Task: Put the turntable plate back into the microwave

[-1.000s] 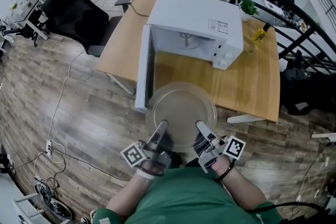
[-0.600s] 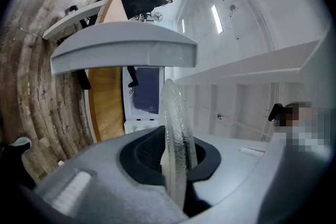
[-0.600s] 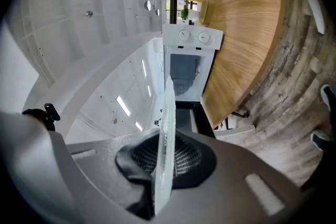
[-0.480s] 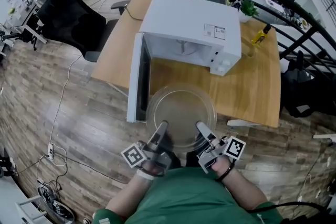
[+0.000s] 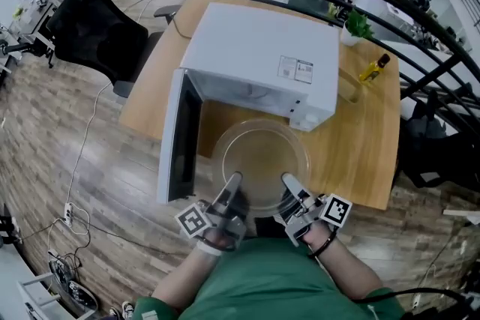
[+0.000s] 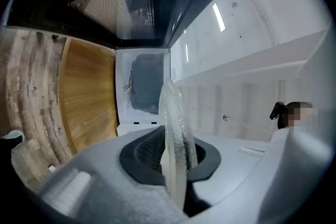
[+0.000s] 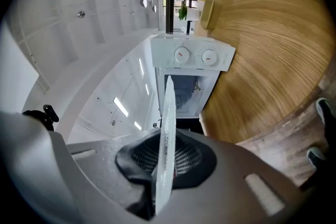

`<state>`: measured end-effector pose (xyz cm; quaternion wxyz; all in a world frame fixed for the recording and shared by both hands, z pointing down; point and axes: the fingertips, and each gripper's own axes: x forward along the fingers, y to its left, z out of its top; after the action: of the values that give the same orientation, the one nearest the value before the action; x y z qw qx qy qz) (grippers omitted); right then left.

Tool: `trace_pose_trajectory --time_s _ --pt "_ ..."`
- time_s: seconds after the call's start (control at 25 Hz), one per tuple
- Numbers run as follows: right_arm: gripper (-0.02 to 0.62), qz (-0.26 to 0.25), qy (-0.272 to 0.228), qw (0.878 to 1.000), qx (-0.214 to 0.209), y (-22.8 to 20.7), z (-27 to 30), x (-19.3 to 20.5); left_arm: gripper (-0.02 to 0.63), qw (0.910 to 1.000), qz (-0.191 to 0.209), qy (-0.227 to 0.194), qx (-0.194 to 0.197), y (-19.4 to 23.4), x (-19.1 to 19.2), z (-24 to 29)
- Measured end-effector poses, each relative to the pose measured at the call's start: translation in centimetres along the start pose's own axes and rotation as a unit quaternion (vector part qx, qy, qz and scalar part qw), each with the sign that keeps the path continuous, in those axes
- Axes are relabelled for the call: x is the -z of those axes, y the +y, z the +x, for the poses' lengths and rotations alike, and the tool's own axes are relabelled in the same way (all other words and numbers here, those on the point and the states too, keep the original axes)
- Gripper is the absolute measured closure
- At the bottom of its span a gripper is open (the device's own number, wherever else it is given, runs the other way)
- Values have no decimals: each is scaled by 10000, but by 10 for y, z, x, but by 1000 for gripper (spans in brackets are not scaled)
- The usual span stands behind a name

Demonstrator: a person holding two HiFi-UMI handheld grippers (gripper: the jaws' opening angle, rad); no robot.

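Glass plate (image 5: 259, 161) centre frame, roughly flat, over bench (image 5: 360, 154) front edge, just short of microwave (image 5: 255, 56) mouth. Left hand-held gripper (image 5: 233, 180) clenched on near rim; right hand-held gripper (image 5: 287, 181) clenched on rim beside it. Door (image 5: 177, 139) swung wide, left of centre. Risks: slick glass pinched at near edge only, so it could sag or slip if grips go uneven. Far rim could clip cavity sill or door edge if entry is low or off-centre.
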<state>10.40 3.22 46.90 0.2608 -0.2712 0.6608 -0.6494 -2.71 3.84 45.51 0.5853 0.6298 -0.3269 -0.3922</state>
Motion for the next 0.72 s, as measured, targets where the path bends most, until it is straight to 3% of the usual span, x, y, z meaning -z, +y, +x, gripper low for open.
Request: trace_pose_trajectory --time_s 0.48,0.72 --pt "565 55 509 9987 -13 -7 40 -48 571 9988 213 -441 -67 9 -19 47" --pt "564 84 455 9987 195 -24 57 -58 571 9990 46 -412 -155 31 -34 60"
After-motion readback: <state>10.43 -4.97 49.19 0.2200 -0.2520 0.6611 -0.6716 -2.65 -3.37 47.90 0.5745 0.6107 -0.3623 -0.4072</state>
